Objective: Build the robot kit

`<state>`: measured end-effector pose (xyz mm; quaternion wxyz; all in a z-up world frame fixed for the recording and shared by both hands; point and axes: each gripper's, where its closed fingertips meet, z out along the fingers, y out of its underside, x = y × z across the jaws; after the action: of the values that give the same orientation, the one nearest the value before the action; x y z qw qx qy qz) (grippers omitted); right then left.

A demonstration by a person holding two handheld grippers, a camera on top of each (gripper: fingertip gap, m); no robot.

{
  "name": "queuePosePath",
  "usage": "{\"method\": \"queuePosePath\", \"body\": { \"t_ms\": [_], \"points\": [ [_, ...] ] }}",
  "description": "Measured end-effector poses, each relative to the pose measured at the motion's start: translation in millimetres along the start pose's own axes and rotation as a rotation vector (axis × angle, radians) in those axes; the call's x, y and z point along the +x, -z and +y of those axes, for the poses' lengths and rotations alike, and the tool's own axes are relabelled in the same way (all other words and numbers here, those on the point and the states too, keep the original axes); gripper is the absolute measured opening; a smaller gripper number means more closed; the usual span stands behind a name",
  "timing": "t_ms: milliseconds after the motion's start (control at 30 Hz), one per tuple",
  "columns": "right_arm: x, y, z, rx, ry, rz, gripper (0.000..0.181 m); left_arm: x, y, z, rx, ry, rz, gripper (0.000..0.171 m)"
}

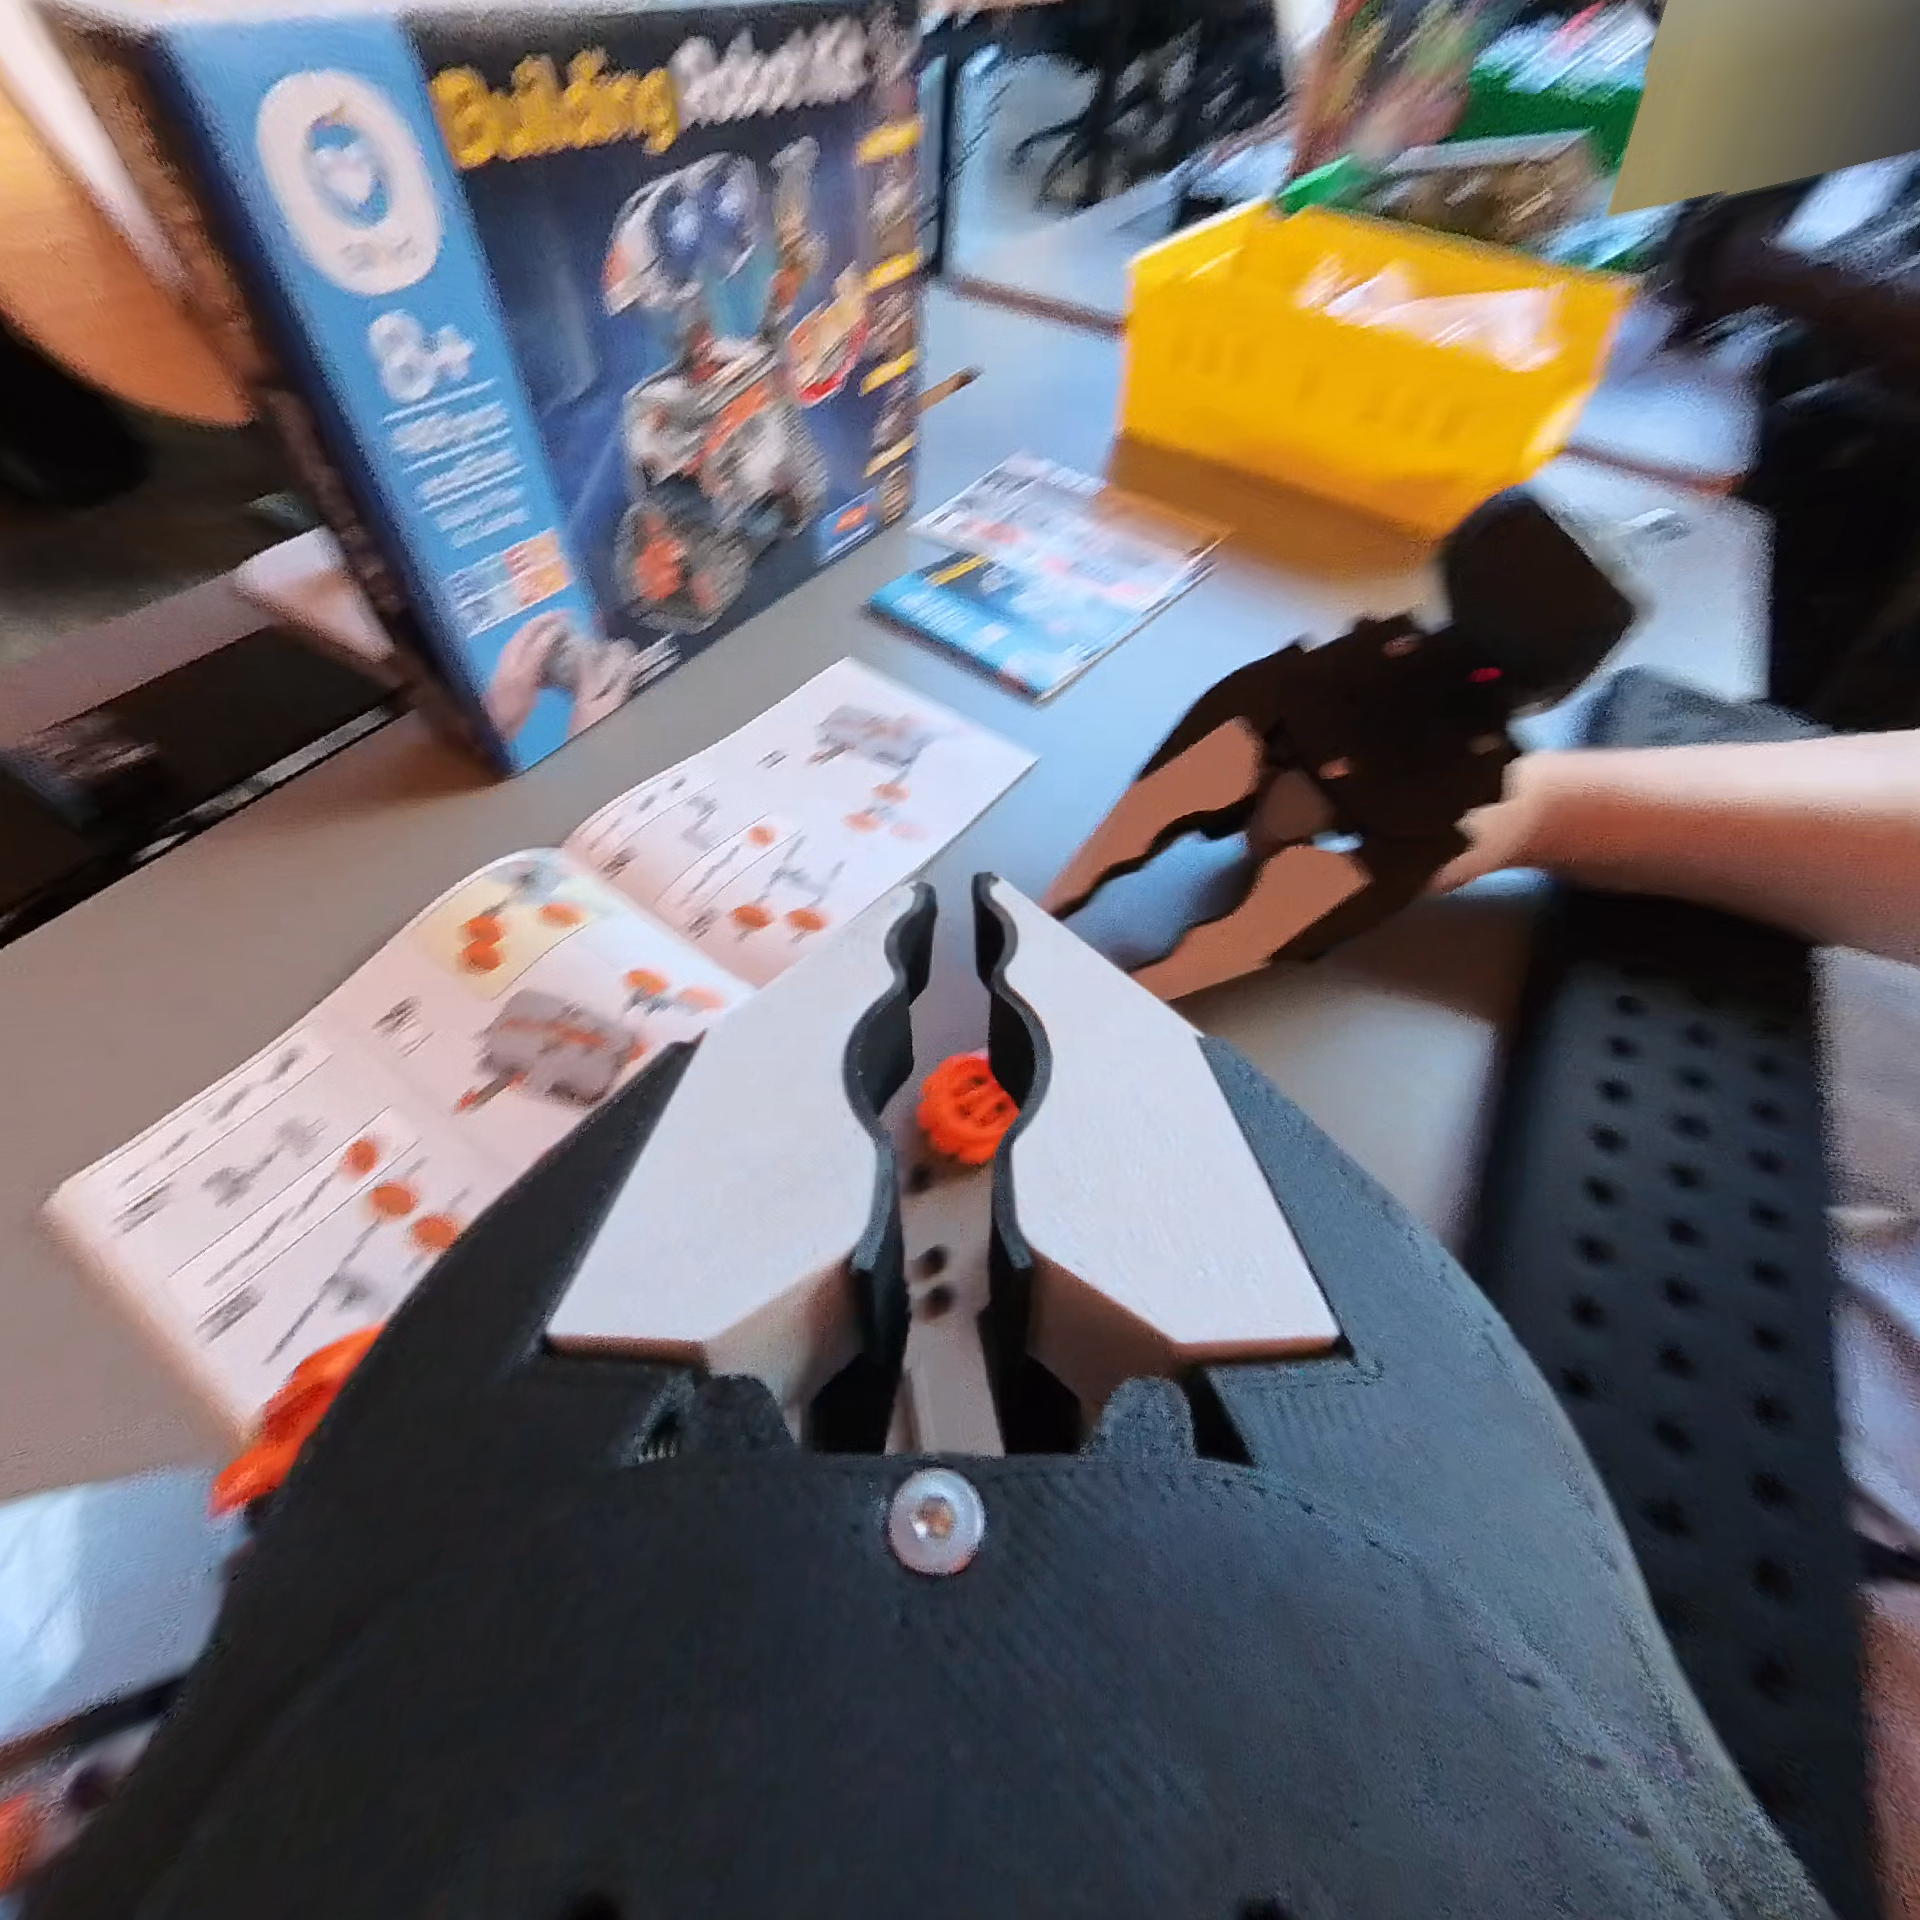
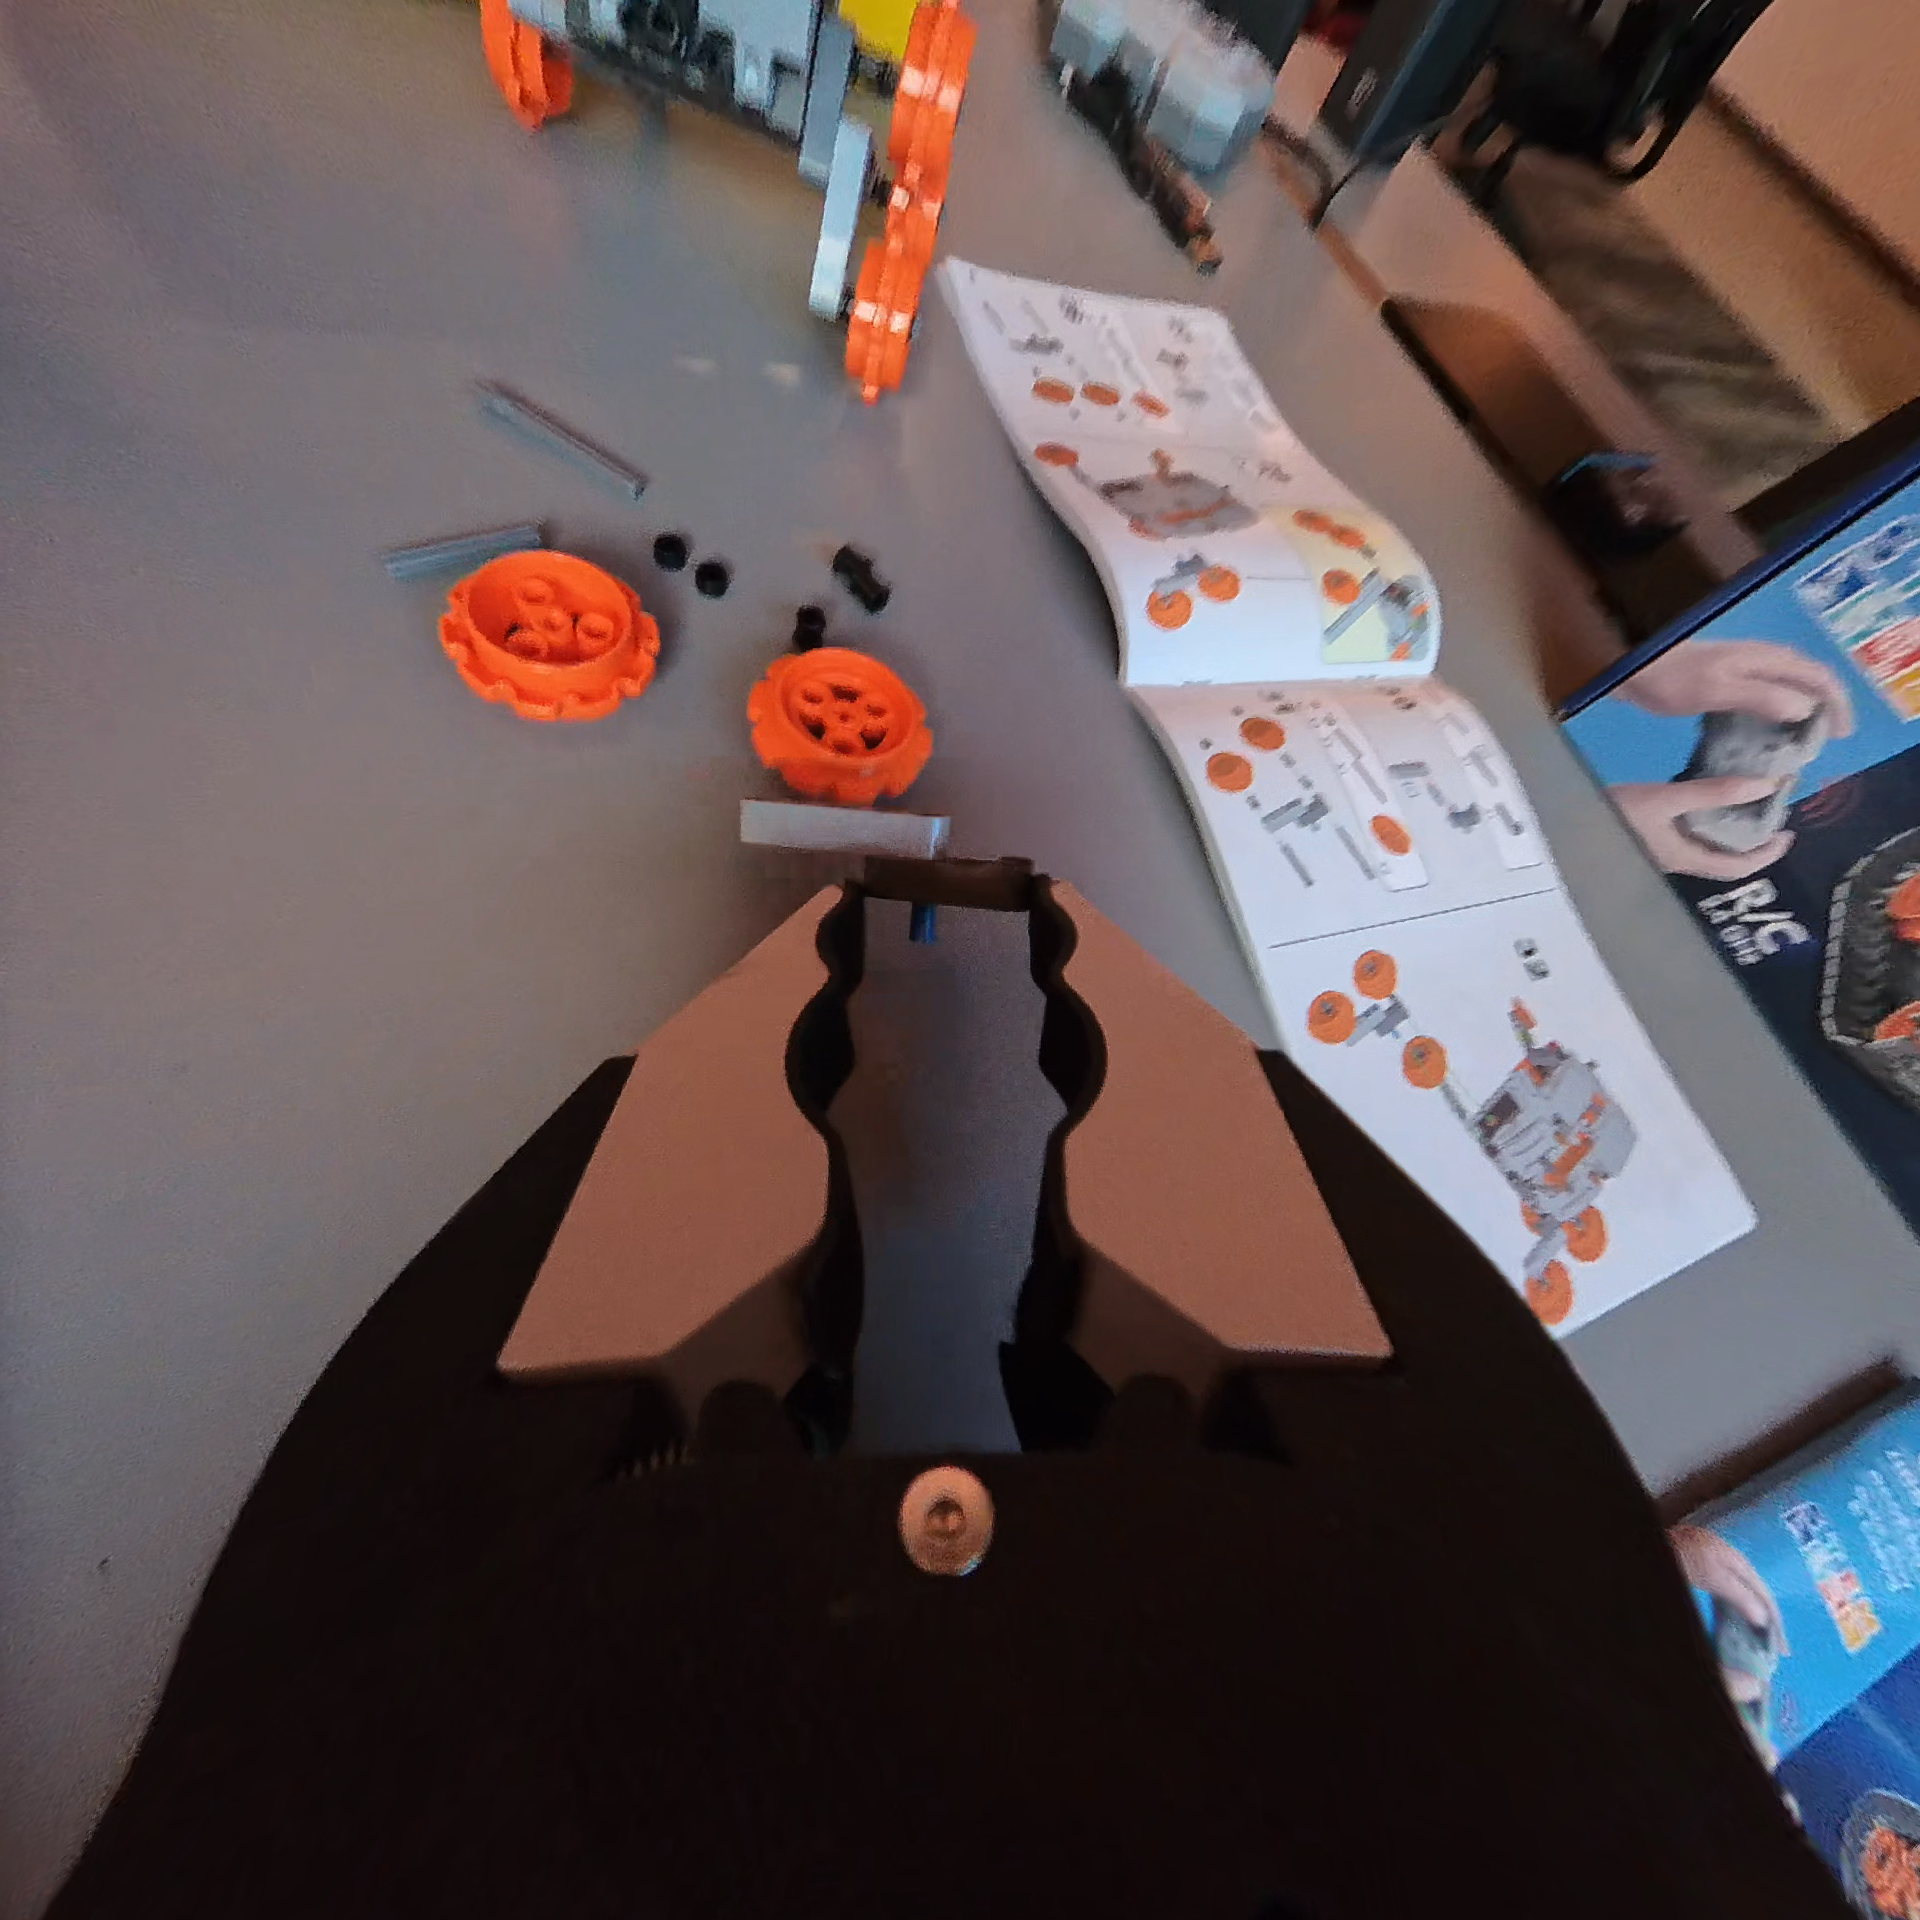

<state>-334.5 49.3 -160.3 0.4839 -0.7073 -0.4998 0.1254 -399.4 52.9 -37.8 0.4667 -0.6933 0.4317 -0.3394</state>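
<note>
My left gripper [image 1: 954,904] is shut on a grey holed beam [image 1: 935,1278] that carries a small orange wheel [image 1: 966,1107] between the fingers. It hovers over the open instruction booklet [image 1: 520,1039]. My right gripper [image 2: 945,904] grips a short dark piece [image 2: 945,885] across its fingertips, with a blue pin [image 2: 923,923] hanging under it. It is just above the grey table, close to a light grey beam [image 2: 842,828] and an orange wheel [image 2: 840,738]. The right gripper also shows in the left wrist view [image 1: 1101,940], held by a person's arm [image 1: 1714,821].
A second orange wheel [image 2: 549,634], black pins [image 2: 691,561] and grey axles [image 2: 561,436] lie on the table. A part-built grey model with orange wheels [image 2: 904,208] stands farther off. The kit box [image 1: 623,364], a yellow bin [image 1: 1351,353] and a second booklet [image 1: 1049,571] stand behind the open booklet [image 2: 1351,779]. My right fingertips sit around 15 cm from my left ones.
</note>
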Motion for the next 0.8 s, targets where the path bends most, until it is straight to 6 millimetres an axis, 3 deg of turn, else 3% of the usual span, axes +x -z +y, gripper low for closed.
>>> {"method": "queuePosePath", "body": {
  "t_ms": [67, 167, 267, 333, 433, 567, 667, 800],
  "points": [
    [6, 1, -5, 0.032, -0.015, 0.037, 0.031, 25, 6, -18, 0.104, 0.054, 0.168, 0.01],
    [9, 6, -10, 0.076, -0.003, 0.07, 0.031, 44, 20, -46, 0.235, 0.15, 0.299, 0.031],
    [13, 11, -15, 0.112, 0.029, 0.108, 0.031, 50, 27, -57, 0.28, 0.215, 0.332, 0.052],
    [14, 15, -18, 0.125, 0.071, 0.122, 0.031, 66, 27, -61, 0.297, 0.24, 0.409, 0.075],
    [15, 23, -27, 0.157, 0.176, 0.143, 0.031, 74, 2, -55, 0.253, 0.271, 0.376, 0.063],
    [18, 36, -37, 0.175, 0.308, 0.202, 0.031, 63, -45, -22, 0.008, 0.196, 0.199, 0.05],
    [24, 44, -39, 0.161, 0.391, 0.254, 0.031, 52, -63, -14, -0.075, 0.142, 0.132, 0.036],
    [38, 47, -30, 0.104, 0.422, 0.306, 0.031, 33, -74, -1, -0.161, 0.126, 0.125, 0.039]
  ]
}}
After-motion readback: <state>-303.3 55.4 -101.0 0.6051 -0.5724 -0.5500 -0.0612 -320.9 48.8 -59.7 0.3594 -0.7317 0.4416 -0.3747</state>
